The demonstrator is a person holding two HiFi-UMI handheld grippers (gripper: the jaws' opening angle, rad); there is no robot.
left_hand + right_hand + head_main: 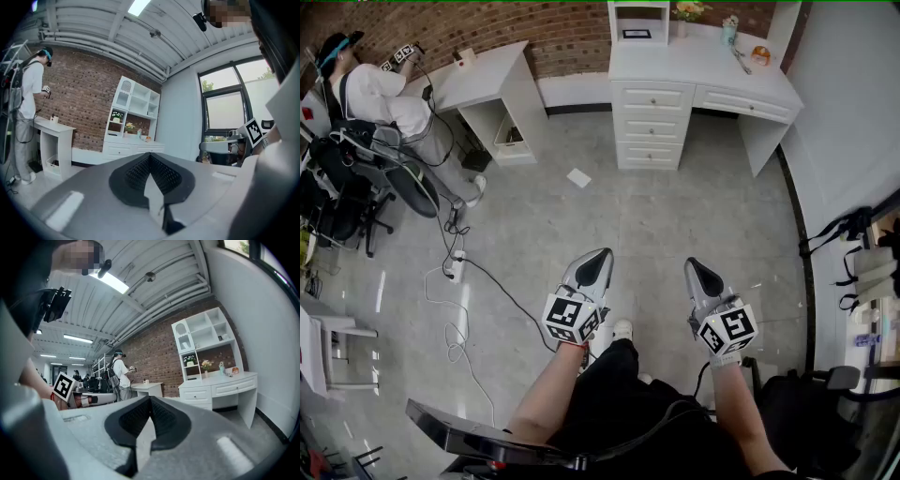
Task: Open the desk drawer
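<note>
The white desk (698,70) stands against the brick wall, far across the floor from me. It has a stack of three small drawers (652,122) and one wide drawer (745,103), all closed. In the left gripper view the desk (133,147) is small and distant; the right gripper view shows the desk (220,385) at the right. My left gripper (602,253) and right gripper (694,264) are held level side by side above my lap, both pointing toward the desk. Each is shut with nothing between its pads: left gripper (150,155), right gripper (150,399).
Another person (370,89) stands at a second white table (487,80) at the upper left, beside an office chair (356,187). Cables and a power strip (455,267) lie on the grey floor, with a sheet of paper (578,177). Racks with gear (872,272) line the right.
</note>
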